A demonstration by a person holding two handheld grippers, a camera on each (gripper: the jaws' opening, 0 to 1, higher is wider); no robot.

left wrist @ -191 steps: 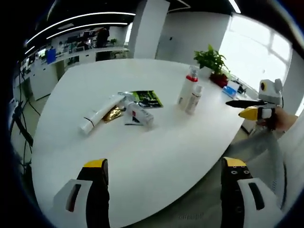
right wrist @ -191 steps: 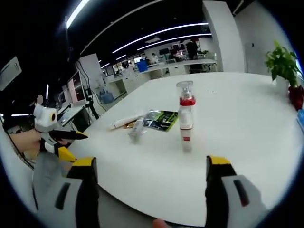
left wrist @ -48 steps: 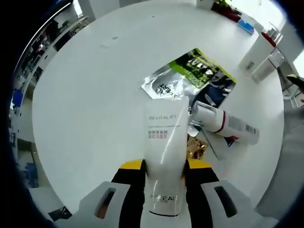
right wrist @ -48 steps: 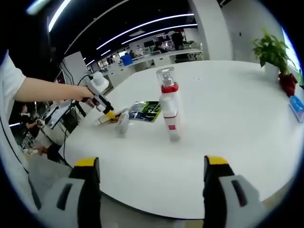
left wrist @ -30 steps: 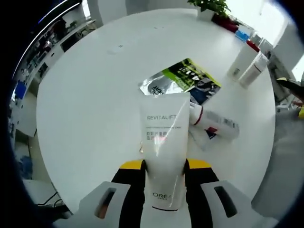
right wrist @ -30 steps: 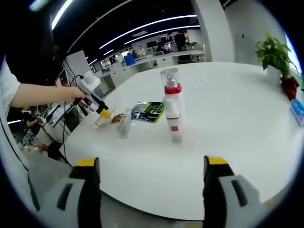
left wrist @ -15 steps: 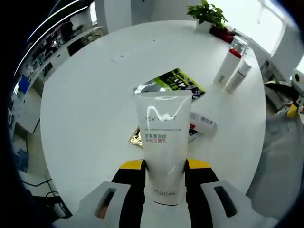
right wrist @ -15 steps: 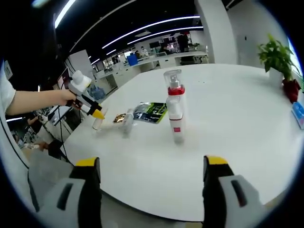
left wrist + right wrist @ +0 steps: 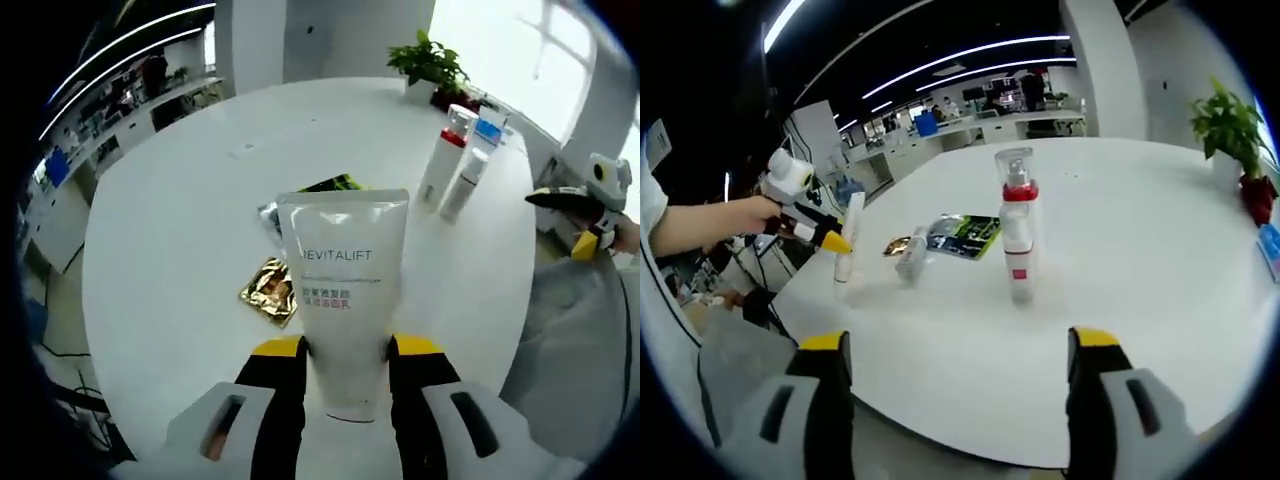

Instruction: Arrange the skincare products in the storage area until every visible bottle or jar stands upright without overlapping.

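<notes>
My left gripper [image 9: 343,352] is shut on a white Revitalift tube [image 9: 343,285], which it holds upright with the crimped end up. In the right gripper view this tube [image 9: 848,237] stands at the table's left part in the left gripper [image 9: 825,238], cap end down near the tabletop. A white bottle [image 9: 912,252] lies on its side beside a green-black sachet [image 9: 966,235]. A pump bottle with a red collar [image 9: 1016,222] and a smaller white bottle [image 9: 1020,277] stand upright mid-table. My right gripper [image 9: 955,372] hangs open before the table's near edge.
A gold sachet [image 9: 270,291] lies flat left of the tube, and the green-black sachet [image 9: 322,188] lies behind it. The two upright bottles [image 9: 443,156] stand far right. A potted plant [image 9: 430,63] and a blue item [image 9: 487,130] sit at the table's far edge.
The left gripper has closed on the lying tube, lifted it off the pile and turned it upright, left of the sachets. The right gripper has stayed open and nearly still.
</notes>
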